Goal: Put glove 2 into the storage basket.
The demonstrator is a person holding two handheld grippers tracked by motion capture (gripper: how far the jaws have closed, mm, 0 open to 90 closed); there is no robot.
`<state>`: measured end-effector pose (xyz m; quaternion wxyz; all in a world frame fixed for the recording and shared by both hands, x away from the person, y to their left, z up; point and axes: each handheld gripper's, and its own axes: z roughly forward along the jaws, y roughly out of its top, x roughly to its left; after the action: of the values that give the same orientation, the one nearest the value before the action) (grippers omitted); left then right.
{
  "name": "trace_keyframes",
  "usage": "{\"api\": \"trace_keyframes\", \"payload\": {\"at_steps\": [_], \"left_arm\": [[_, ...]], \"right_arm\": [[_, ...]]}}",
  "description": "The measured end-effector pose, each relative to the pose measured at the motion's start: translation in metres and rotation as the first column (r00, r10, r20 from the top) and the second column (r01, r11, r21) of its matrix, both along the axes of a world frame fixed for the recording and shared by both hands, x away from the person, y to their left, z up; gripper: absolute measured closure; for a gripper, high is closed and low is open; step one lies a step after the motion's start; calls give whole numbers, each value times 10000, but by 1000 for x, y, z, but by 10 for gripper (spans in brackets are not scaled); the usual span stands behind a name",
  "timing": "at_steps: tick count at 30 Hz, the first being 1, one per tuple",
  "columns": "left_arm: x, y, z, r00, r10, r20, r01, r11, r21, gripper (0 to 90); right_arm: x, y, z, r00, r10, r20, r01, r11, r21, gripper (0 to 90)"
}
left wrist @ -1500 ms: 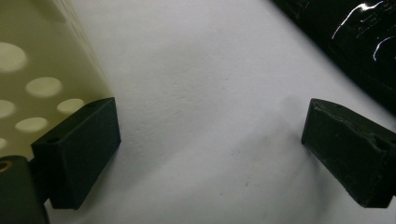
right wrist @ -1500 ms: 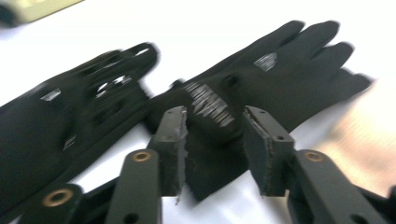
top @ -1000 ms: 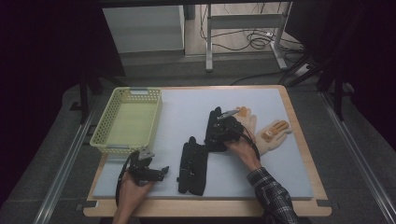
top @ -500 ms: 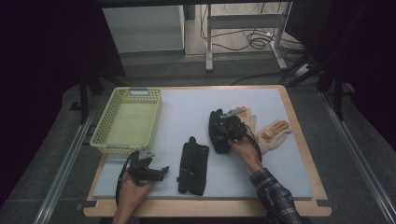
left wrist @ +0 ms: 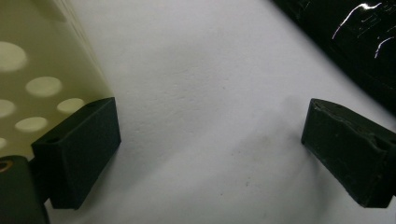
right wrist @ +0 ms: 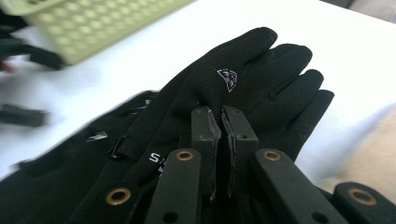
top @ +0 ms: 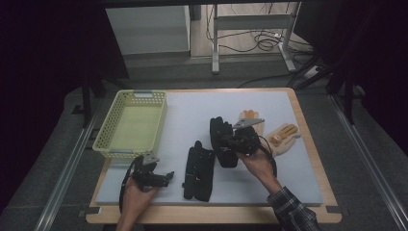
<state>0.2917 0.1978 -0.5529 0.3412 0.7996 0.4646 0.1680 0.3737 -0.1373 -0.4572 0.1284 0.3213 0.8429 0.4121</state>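
Each hand-held gripper, left (top: 155, 177) and right (top: 235, 139), is a black body with a grey three-cornered plate on top, a black cable looping back, flat black rectangular pads and brass-ringed screw holes, while the right forearm wears a dark plaid sleeve (top: 293, 215).

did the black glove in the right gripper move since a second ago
Yes. The black glove, pinched in the right gripper, has shifted right, away from the other black glove on the mat and closer to the tan gloves.
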Motion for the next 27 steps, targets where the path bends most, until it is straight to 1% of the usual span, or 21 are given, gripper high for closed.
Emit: {"api": "trace_keyframes", "payload": {"at_steps": [1,5,8,11,13,15,17,18,20,22,24,25,27], "left_arm": [[0,0,0,10000,0,0,0,10000,0,47],[0,0,0,10000,12,-7,-12,10000,-20,47],[0,0,0,10000,-1,6,1,10000,-7,47],[0,0,0,10000,-15,-23,15,10000,15,47],[0,0,0,10000,10,-5,-10,10000,-20,47],[0,0,0,10000,17,-8,-17,10000,-17,47],[0,0,0,10000,16,-8,-16,10000,-16,47],[0,0,0,10000,15,-10,-15,10000,-17,47],[0,0,0,10000,17,-11,-17,10000,-24,47],[0,0,0,10000,14,-14,-14,10000,-23,47],[0,0,0,10000,17,-11,-17,10000,-26,47],[0,0,0,10000,15,-17,-15,10000,-24,47],[0,0,0,10000,13,-15,-13,10000,-24,47]], "right_arm": [[-8,3,1,9999,152,-39,-152,9999,70,832],[-33,15,0,9976,682,-113,-680,9975,170,830],[-48,26,-5,9942,1048,-223,-1045,9944,176,829],[-58,38,-15,9913,1306,-156,-1306,9914,3,828],[-61,46,-24,9881,1491,-365,-1492,9888,5,825],[-61,52,-32,9846,1666,-526,-1674,9858,-113,819],[-60,56,-38,9795,1906,-655,-1918,9814,-125,784],[-59,56,-37,9781,1966,-682,-1976,9802,-92,760],[-57,53,-33,9771,2050,-573,-2065,9782,-202,722],[-54,48,-27,9746,2203,-399,-2220,9740,-452,694],[-52,45,-24,9713,2351,-355,-2369,9695,-624,663],[-50,44,-24,9667,2536,-344,-2554,9644,-678,627],[-47,45,-26,9538,2976,-415,-3000,9505,-810,560]]}}
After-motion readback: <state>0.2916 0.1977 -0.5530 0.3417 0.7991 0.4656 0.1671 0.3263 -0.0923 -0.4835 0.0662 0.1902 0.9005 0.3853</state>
